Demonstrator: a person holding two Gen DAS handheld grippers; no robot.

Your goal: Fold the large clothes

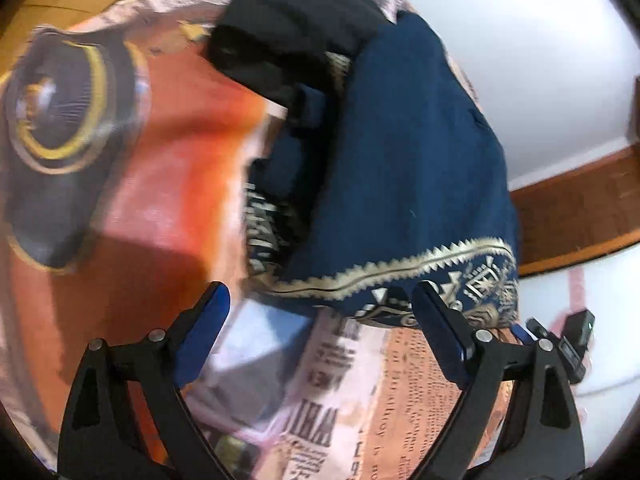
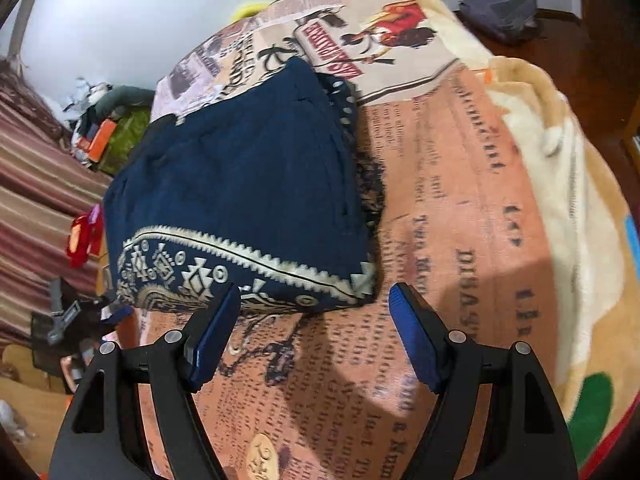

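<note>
Fold stage near complete: navy garment bundled mid-frame on printed blanket, left gripper and right gripper fingers apart, empty; next, regrip patterned hem.

Black tongs, blue pads, silver screws

— What is the navy garment made of?
— Matt woven cloth, with a pale stitched border that looks slightly raised.
— And the blanket under it?
— Soft printed cloth, newspaper-patterned, fleecy and pale along its edge.
— The left gripper and right gripper?
— Matt black plastic arms, small bright metal rivets (smooth, faintly shiny), and ribbed blue pads.
— The floor?
— Glossy brown wood.
</note>
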